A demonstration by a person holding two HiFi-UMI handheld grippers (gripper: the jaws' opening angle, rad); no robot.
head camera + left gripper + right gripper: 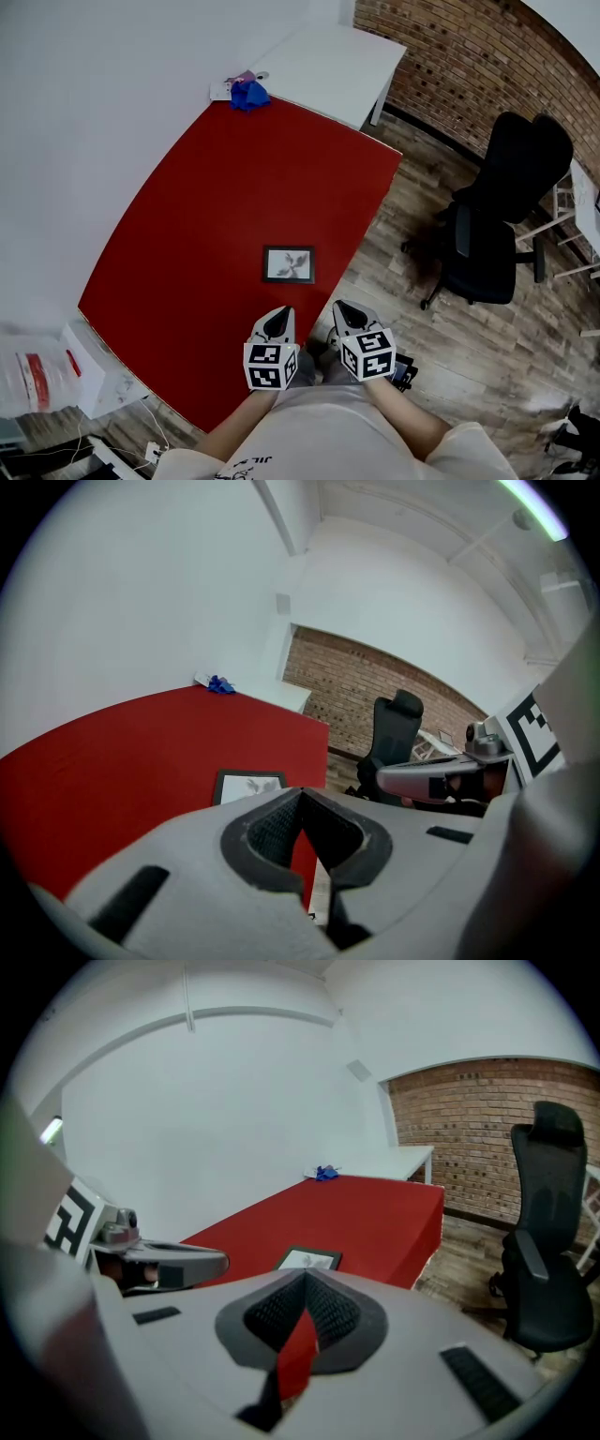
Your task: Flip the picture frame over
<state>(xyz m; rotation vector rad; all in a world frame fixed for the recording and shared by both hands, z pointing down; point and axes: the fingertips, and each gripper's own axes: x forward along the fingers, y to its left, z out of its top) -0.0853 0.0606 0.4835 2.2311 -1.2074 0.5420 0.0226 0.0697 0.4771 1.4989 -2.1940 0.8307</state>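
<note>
Picture frame (289,264) lies flat on red table (216,187), photo side up, near the table's R edge, just ahead of both grippers and touching neither. L gripper (280,317) is closed, tips meeting, nothing btwn jaws. R gripper (343,311) is likewise closed and empty. They sit side by side over the near table edge, pointing fwd and down twd the frame. Blue cloth-like item (248,94) at far corner, by white desk (328,61). Black office chair (497,216) on wood floor (422,309), well to the R; brick wall (469,66) behind.
</note>
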